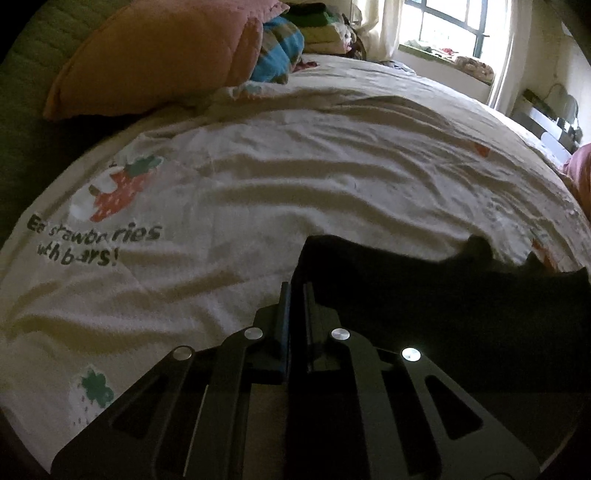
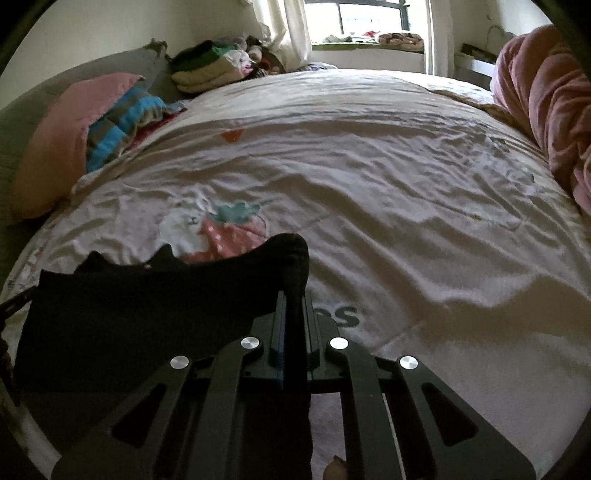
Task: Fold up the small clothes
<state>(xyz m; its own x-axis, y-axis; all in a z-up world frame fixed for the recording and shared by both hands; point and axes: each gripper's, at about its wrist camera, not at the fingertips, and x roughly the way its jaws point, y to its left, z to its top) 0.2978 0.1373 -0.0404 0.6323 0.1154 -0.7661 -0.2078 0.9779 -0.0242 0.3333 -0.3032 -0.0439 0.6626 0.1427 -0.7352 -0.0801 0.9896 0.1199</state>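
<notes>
A small black garment [image 1: 424,295] hangs stretched between the two grippers, just above the near part of the bed. In the left wrist view its left end runs straight into the closed fingers of the left gripper [image 1: 297,291], and the cloth spreads from there off to the right, its upper edge bumpy with two small peaks. In the right wrist view the same garment [image 2: 147,306] spreads to the left, and its right end is bunched into a thick fold that rises above the tips of the right gripper [image 2: 293,299], whose fingers are clamped tight on it. So each gripper pinches one end, and the body of the cloth lies between them, sagging a little toward the near edge of the bed.

Under it lies a wrinkled white bedsheet [image 1: 295,177] printed with a strawberry picture [image 1: 118,192] and green lettering. An orange-pink pillow [image 1: 159,55] and a blue striped blanket [image 1: 280,48] sit at the left edge of the bed, with a pile of folded clothes [image 2: 210,66] at the far left corner. A pink quilt [image 2: 546,110] is heaped along the right edge, and a window [image 2: 369,18] stands beyond the far edge.
</notes>
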